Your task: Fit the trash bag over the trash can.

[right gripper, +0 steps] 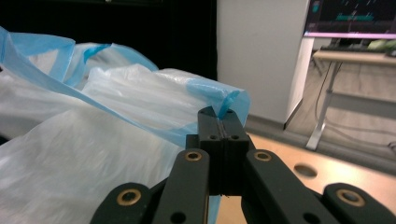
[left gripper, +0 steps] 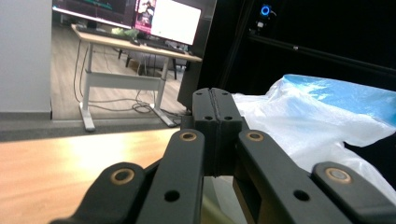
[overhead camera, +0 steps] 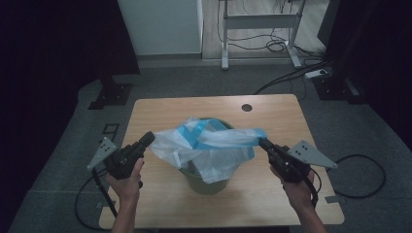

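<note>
A white plastic bag point(overhead camera: 204, 145) with a blue rim band point(overhead camera: 228, 137) is spread above a green bin point(overhead camera: 206, 183) at the middle of the wooden table point(overhead camera: 272, 199). My right gripper point(overhead camera: 264, 142) is shut on the blue rim at the bag's right end, and a tuft of blue film point(right gripper: 227, 103) sticks up from its tip point(right gripper: 219, 117). My left gripper point(overhead camera: 148, 138) is shut at the bag's left edge. In the left gripper view the white film point(left gripper: 299, 121) starts right at the closed tip point(left gripper: 215, 95). The bag hides most of the bin.
A round cable hole point(overhead camera: 247, 107) sits near the table's far edge. Beyond the table are a white cabinet point(overhead camera: 160, 26), a desk frame point(overhead camera: 260, 22) with floor cables, and a black stand point(overhead camera: 111, 92) at the left. A desk with monitors point(left gripper: 140, 14) stands farther off.
</note>
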`<action>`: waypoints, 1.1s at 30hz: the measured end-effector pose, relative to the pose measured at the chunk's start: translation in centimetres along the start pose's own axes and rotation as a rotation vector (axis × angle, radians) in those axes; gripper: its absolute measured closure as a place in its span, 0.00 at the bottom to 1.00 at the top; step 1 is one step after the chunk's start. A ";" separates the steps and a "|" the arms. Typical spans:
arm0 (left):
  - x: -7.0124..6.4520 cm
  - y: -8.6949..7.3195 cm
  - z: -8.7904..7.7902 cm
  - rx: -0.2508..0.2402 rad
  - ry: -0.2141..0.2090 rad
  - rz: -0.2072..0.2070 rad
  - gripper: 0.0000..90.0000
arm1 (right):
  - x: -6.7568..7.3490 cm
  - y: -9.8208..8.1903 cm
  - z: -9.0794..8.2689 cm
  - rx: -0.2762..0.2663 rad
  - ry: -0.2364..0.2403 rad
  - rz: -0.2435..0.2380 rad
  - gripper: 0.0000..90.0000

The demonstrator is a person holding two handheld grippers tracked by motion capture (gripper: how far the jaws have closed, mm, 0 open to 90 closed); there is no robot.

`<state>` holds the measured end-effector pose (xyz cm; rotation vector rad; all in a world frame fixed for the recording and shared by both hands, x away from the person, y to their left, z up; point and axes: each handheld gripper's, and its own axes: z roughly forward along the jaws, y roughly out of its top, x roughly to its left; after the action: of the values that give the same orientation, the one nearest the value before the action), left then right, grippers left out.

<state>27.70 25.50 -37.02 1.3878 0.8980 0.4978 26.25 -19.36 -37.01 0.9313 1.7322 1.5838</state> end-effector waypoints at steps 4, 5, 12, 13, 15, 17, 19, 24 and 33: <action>-0.3 -1.0 -0.4 0.027 -0.015 0.007 1.00 | -0.3 -1.8 -0.5 0.017 0.010 0.044 0.99; -0.5 -1.2 -0.6 0.031 -0.018 0.012 1.00 | -0.3 -2.1 -0.5 0.021 0.013 0.052 0.99; -0.3 -2.1 -2.1 0.060 -0.073 -0.023 1.00 | 0.5 -3.6 -1.3 0.039 0.063 0.069 0.99; -0.3 -2.1 -2.1 0.060 -0.073 -0.023 1.00 | 0.5 -3.6 -1.3 0.039 0.063 0.069 0.99; -0.4 -1.9 -2.1 0.086 -0.112 -0.021 0.93 | 0.5 -3.6 -1.4 0.045 0.065 0.065 0.99; -0.6 -1.3 -1.8 0.097 -0.119 -0.007 0.81 | 0.4 -3.4 -1.3 0.048 0.064 0.060 0.99; -1.0 -0.6 -1.8 0.086 -0.106 0.009 0.71 | 0.4 -3.1 -1.2 0.052 0.065 0.050 0.99; -1.6 1.4 -1.3 0.113 -0.105 0.054 0.56 | 0.2 -2.3 -1.1 0.057 0.064 0.026 0.99; -2.3 3.3 2.2 0.256 -0.150 0.124 0.51 | 0.1 -1.3 -0.6 0.064 0.071 0.003 0.99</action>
<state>28.72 22.92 -33.36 1.6987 0.7757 0.3751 25.58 -19.66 -38.27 0.9181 1.8407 1.5895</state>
